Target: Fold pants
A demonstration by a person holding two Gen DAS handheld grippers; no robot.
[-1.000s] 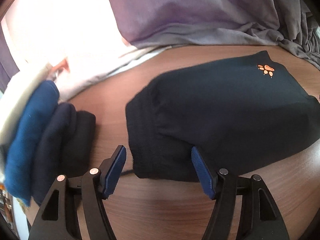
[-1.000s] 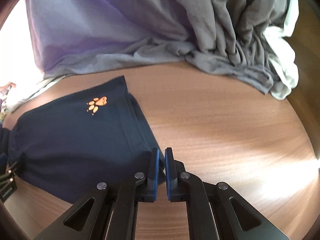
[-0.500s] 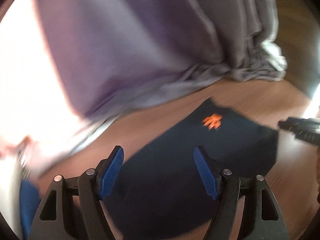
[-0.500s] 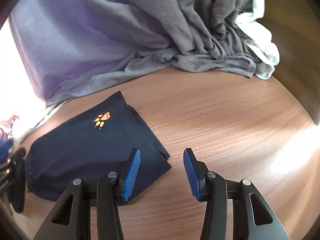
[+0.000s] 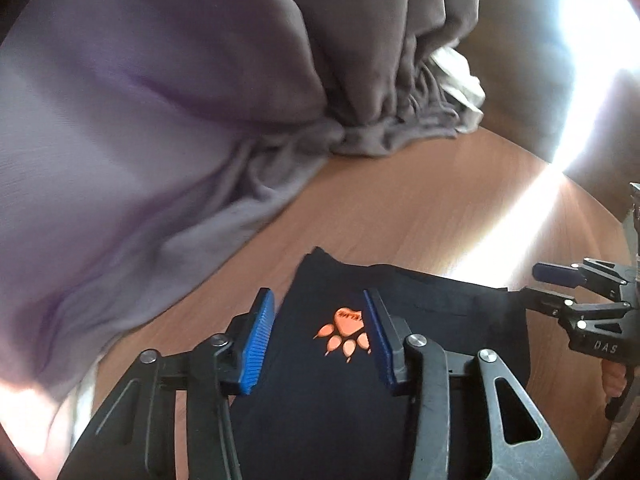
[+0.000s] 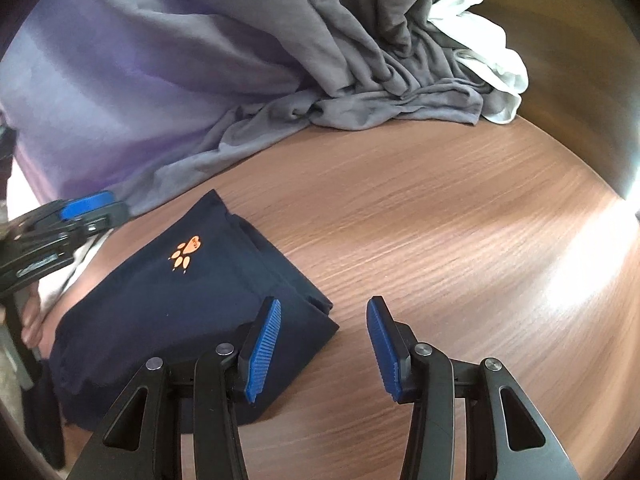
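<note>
The dark navy pants (image 6: 172, 304) lie folded into a compact rectangle on the wooden table (image 6: 460, 240), with an orange paw print (image 6: 186, 254) on top. They also show in the left wrist view (image 5: 340, 392). My left gripper (image 5: 320, 338) is open and empty, hovering above the pants with the paw print (image 5: 345, 330) between its fingers; it also shows in the right wrist view (image 6: 86, 204). My right gripper (image 6: 324, 350) is open and empty, just above the table at the pants' near right corner; it also shows in the left wrist view (image 5: 560, 280).
A big pile of grey and lilac clothes (image 6: 240, 60) lies along the back of the table, with a white garment (image 6: 480, 52) at its right end. The same pile (image 5: 160, 120) fills the left wrist view. Bright sunlight (image 6: 592, 272) falls on the table at the right.
My right gripper let go of the pants' corner, opened and drew back. My left gripper moved from the pants' left edge up and over them, staying open.
</note>
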